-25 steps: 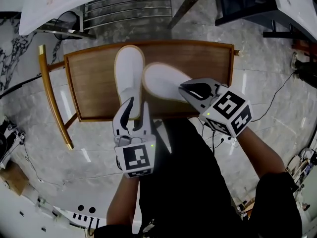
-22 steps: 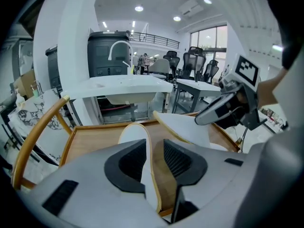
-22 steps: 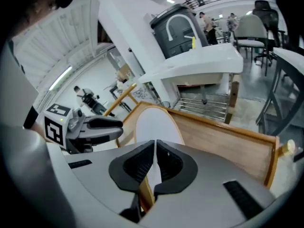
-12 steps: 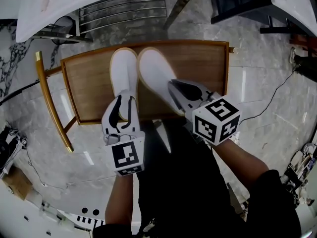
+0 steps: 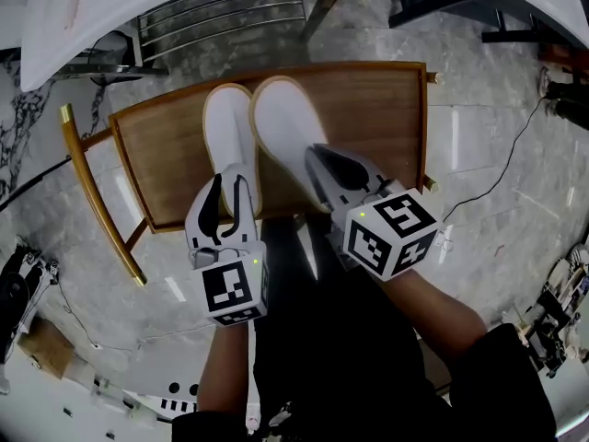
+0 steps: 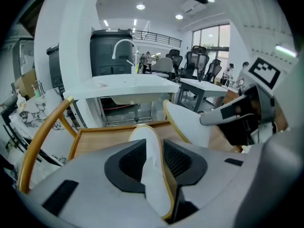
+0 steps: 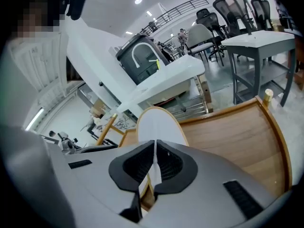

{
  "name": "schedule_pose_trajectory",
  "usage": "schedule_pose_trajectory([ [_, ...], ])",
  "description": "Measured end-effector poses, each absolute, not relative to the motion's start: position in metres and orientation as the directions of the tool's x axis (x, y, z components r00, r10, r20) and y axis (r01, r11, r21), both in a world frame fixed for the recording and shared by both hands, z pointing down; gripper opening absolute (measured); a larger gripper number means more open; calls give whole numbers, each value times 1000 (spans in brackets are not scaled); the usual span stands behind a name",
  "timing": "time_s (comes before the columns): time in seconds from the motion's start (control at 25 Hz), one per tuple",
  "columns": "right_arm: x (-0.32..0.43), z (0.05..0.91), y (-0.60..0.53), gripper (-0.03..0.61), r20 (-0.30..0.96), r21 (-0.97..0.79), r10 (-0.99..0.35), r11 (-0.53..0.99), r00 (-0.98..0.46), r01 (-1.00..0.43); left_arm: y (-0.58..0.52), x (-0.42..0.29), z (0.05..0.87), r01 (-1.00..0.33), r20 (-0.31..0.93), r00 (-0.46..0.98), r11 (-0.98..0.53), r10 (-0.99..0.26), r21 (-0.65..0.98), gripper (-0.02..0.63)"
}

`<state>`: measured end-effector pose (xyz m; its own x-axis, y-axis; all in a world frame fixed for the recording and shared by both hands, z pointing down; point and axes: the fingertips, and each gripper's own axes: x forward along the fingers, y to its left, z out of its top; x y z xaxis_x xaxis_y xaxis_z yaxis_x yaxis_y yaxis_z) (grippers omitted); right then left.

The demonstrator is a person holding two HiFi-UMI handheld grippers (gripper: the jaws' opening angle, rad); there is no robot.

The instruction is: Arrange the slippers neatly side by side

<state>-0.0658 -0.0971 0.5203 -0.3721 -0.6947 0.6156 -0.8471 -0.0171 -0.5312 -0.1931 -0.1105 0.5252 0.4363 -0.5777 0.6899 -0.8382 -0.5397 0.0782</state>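
Two white slippers with tan edging lie toe-away on a wooden chair seat [image 5: 368, 118]. The left slipper [image 5: 228, 127] and the right slipper [image 5: 281, 122] sit side by side, close to touching. My left gripper [image 5: 228, 190] is shut on the left slipper's heel end [image 6: 148, 146], pads pressing both sides. My right gripper [image 5: 317, 159] is shut on a thin edge at the right slipper's heel [image 7: 156, 122]. In the left gripper view the right slipper [image 6: 187, 122] looks tilted on edge, with the right gripper at its side.
The chair's curved golden back rail [image 5: 87, 182] runs along the left. A metal rack [image 5: 221, 12] and white tabletops stand beyond the seat. A cable [image 5: 497, 182] trails on the marble floor at the right. The person's dark-clothed legs are below the seat's near edge.
The right slipper has swung from a slant to parallel beside the left one, and the right gripper has rolled with it. The left gripper and its slipper shifted slightly left.
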Motion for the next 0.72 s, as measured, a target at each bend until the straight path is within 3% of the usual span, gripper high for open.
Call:
schedule_pose_trajectory([
  [0.36,-56,518,-91,9,653,-395,-743,-166,-149,-903,-106,-190,537,-786,716,477,-612,-510,88,109],
  [0.72,-51,529,-85,9,658,-411,-753,-370,10,-833,-110,-193,533,-752,719,503,-652,-480,91,109],
])
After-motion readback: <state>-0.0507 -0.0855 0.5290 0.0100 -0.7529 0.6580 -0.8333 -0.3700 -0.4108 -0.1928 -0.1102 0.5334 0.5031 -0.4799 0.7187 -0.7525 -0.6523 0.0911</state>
